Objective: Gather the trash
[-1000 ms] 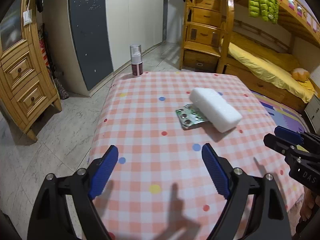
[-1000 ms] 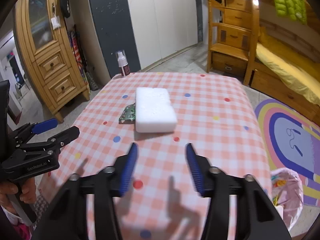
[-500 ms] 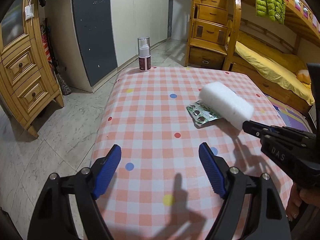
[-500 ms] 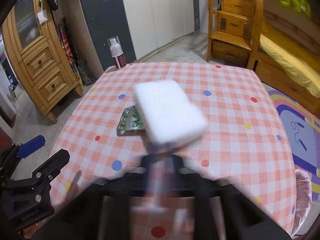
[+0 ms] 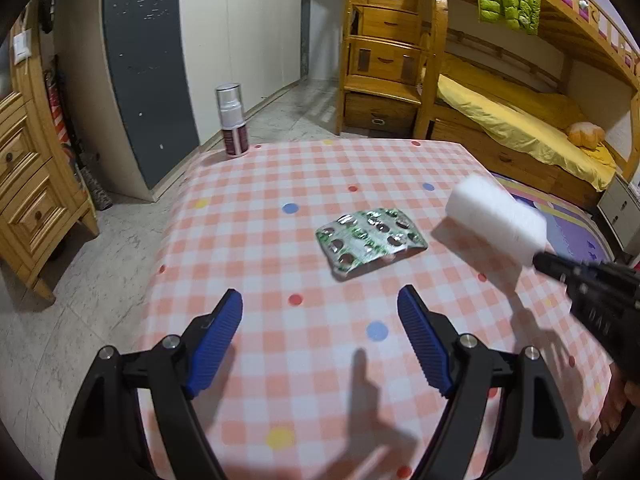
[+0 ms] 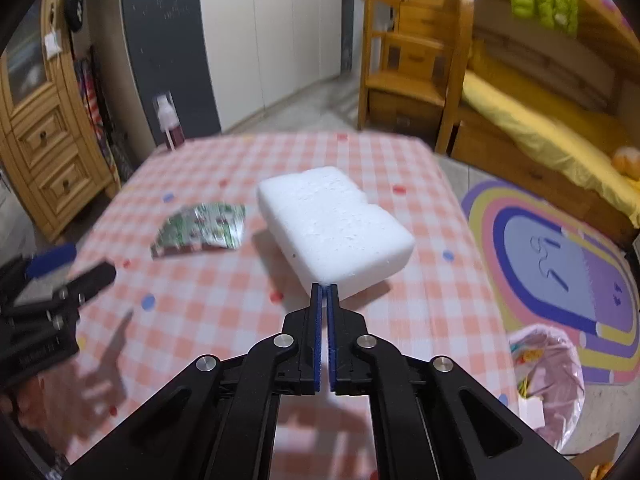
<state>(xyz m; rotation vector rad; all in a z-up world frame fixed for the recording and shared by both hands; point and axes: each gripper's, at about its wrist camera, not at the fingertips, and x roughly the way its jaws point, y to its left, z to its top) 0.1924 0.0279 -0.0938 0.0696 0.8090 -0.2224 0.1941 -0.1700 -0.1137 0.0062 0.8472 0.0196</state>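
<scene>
A white foam block [image 6: 332, 228] hangs tilted just above the checked table [image 5: 280, 184]. My right gripper [image 6: 324, 286] pinches its near edge, and its jaws are opening a little with the foam still between the pads. From the left wrist view, the block [image 5: 496, 218] sticks out from the tip of the right gripper [image 5: 540, 258]. A green and silver blister pack [image 5: 370, 238] lies flat on the cloth, fully uncovered. My left gripper [image 5: 320, 292] stands open a short way in front of the pack, with nothing between its fingers.
A spray bottle [image 5: 234, 120] stands at the table's far left corner. A bin lined with a pink bag [image 6: 548, 372] sits on the floor to the right of the table, by a colourful rug [image 6: 560, 264]. Wooden drawers, wardrobes and a bunk bed surround the table.
My right gripper closed on the foam block's near edge and lifted it off the blister pack. The left gripper moved forward toward the pack and stayed open.
</scene>
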